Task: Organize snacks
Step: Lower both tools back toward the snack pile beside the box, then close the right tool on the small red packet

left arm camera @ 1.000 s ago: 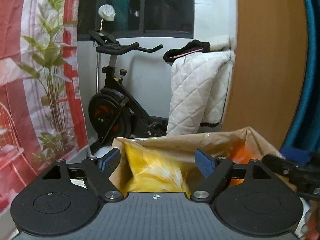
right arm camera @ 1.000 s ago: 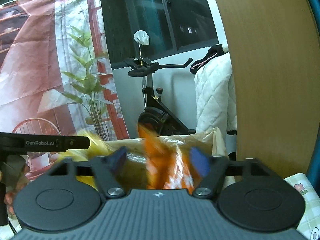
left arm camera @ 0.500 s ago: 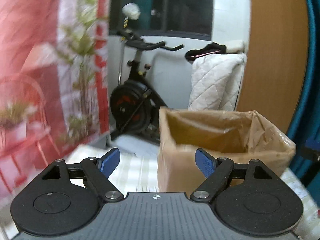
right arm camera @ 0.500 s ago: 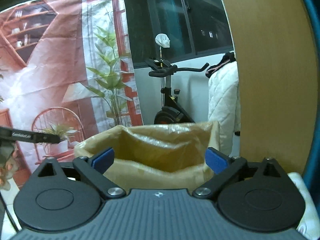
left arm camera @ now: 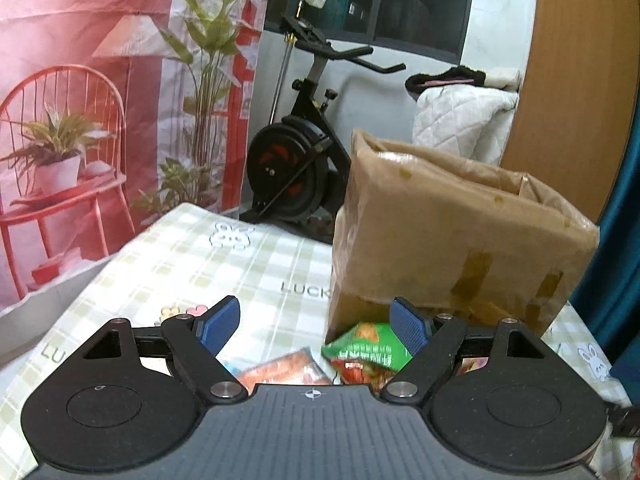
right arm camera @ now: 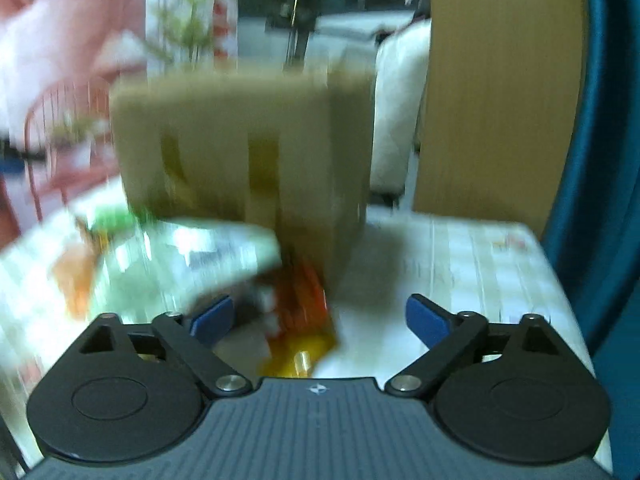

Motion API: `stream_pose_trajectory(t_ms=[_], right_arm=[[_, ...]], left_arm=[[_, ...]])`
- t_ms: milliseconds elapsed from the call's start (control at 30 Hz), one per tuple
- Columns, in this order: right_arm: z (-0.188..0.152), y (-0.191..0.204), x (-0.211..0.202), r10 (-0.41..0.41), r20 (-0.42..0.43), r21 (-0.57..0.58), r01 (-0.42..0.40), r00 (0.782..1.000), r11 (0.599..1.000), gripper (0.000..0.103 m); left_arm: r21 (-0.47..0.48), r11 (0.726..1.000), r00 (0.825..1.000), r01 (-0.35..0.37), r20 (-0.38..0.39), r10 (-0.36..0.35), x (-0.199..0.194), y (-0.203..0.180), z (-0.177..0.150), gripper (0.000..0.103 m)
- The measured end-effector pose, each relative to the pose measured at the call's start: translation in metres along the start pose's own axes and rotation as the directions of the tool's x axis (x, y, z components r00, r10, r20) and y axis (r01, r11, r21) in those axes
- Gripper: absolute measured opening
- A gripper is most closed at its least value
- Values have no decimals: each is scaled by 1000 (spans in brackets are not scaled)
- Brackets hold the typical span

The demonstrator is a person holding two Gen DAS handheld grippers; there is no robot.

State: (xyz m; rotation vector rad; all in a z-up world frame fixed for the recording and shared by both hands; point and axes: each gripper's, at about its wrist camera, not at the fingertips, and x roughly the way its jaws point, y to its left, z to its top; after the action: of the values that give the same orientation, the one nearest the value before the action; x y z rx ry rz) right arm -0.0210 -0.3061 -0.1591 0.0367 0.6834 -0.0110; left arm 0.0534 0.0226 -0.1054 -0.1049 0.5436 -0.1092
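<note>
A tall open cardboard box (left arm camera: pixel 448 236) stands on the checked tablecloth (left arm camera: pixel 192 264); it also shows, blurred, in the right wrist view (right arm camera: pixel 244 148). My left gripper (left arm camera: pixel 316 324) is open and empty, low over the table in front of the box. A green snack bag (left arm camera: pixel 360 346) and an orange-red packet (left arm camera: pixel 284 372) lie just below it. My right gripper (right arm camera: pixel 318 318) is open and empty. An orange-yellow packet (right arm camera: pixel 300 332) and a pale green bag (right arm camera: pixel 188 256) lie before it, blurred.
An exercise bike (left arm camera: pixel 304 152) and a white quilted cover (left arm camera: pixel 456 124) stand behind the table. A wooden panel (left arm camera: pixel 576 80) and a teal curtain (right arm camera: pixel 592 160) are at the right. A red printed backdrop (left arm camera: pixel 80 80) hangs at the left.
Both grippers have pulled back and down from over the box's opening to the table in front of it. The yellow and orange bags they held a second ago are gone from the fingers.
</note>
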Motion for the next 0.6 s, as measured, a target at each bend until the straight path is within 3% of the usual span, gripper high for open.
stream_pose_trajectory(t_ms=[200,300,500,600], right_arm=[[-37,-5,20,28,-176,-105,-47,984,993,83],[-46,-9,32,42,-242,-104,-69,969,992,79],[-53,-20,39,62,-248,-35,-73,967,997,79],[-55,-15,37,61,-229,-23,-68,972,997,70]], left_arm=[[11,1000,999,-17,-43,18,6,1,-13,83],[-5,1000,998,-18,-58,18,7,3,-16,83],[2,1000,998,-23,-63,23,7,3,-18,83],[2,1000,997,-24,-69,24,9,2,-20,83]])
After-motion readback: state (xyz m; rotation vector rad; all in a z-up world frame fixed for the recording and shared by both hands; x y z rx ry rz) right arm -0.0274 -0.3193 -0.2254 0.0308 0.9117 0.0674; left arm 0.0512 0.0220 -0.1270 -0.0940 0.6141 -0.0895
